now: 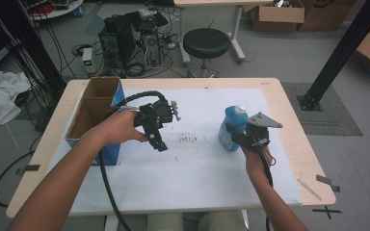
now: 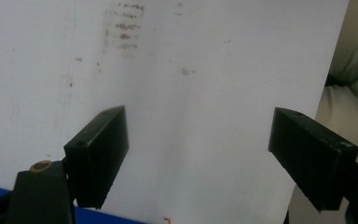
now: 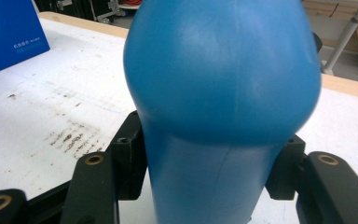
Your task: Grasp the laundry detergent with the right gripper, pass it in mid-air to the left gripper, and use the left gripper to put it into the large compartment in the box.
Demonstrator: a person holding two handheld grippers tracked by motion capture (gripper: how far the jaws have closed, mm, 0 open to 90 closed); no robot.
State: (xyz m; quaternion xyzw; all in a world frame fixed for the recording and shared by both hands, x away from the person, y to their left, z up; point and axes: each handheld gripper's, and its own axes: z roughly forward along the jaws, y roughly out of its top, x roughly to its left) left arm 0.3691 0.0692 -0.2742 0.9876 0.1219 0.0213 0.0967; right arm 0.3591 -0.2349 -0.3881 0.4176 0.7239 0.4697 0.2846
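A blue plastic bottle (image 1: 231,129) with a white cap stands on the white sheet at the table's right. My right gripper (image 1: 237,138) is shut on it. In the right gripper view both black pads press on the narrower part of the bottle (image 3: 223,88), and my right gripper (image 3: 209,149) holds it from both sides. My left gripper (image 1: 157,140) hovers over the sheet left of centre, held in a hand. In the left gripper view its jaws stand wide apart, and my left gripper (image 2: 198,140) is open with nothing but bare sheet between them.
An open blue cardboard box (image 1: 94,111) stands at the table's left, close behind the left hand, and its blue side (image 3: 9,32) also appears in the right gripper view. Dark smudges (image 1: 188,139) mark the white sheet. A black stool (image 1: 206,42) stands beyond the wooden table (image 1: 289,120).
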